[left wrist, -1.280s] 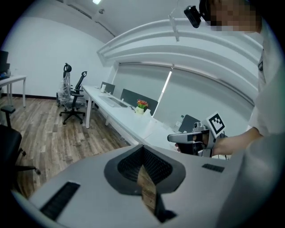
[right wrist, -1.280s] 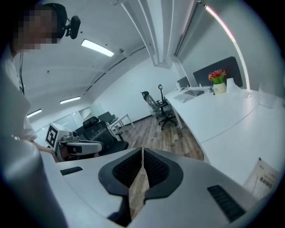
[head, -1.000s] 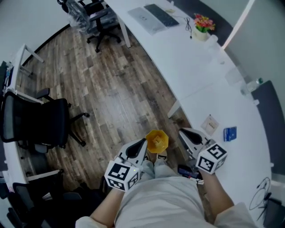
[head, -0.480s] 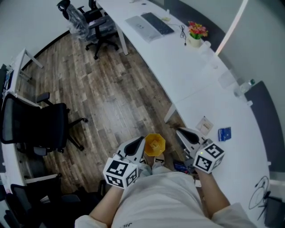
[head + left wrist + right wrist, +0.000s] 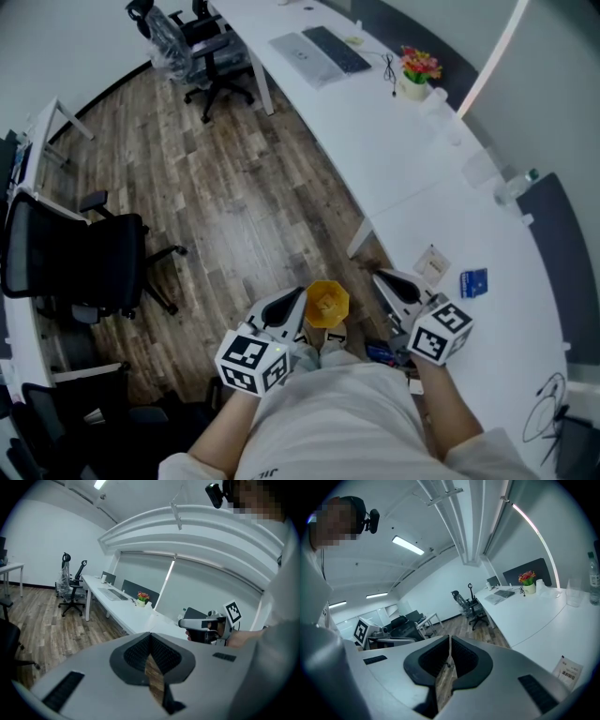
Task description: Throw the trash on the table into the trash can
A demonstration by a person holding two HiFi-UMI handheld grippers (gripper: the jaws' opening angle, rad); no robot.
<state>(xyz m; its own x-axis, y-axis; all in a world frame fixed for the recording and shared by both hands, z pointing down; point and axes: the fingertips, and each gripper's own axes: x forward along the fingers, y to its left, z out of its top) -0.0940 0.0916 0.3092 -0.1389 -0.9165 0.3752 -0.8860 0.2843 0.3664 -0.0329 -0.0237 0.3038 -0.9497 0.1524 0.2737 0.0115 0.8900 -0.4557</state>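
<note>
Grey left gripper [image 5: 298,300] and right gripper [image 5: 383,279], fingers pressed together, point forward, slightly down.

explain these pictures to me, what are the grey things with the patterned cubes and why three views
A person holds a two-jaw gripping tool in each hand; the patterned cubes are parts of those tools. The head view is from a camera on the person's head, looking down at the left gripper, the right gripper and a yellow trash can on the floor. The other two pictures come from cameras riding on each gripper, looking along its jaws. Both grippers are shut and empty. On the white table lie a white card and a small blue item.
</note>
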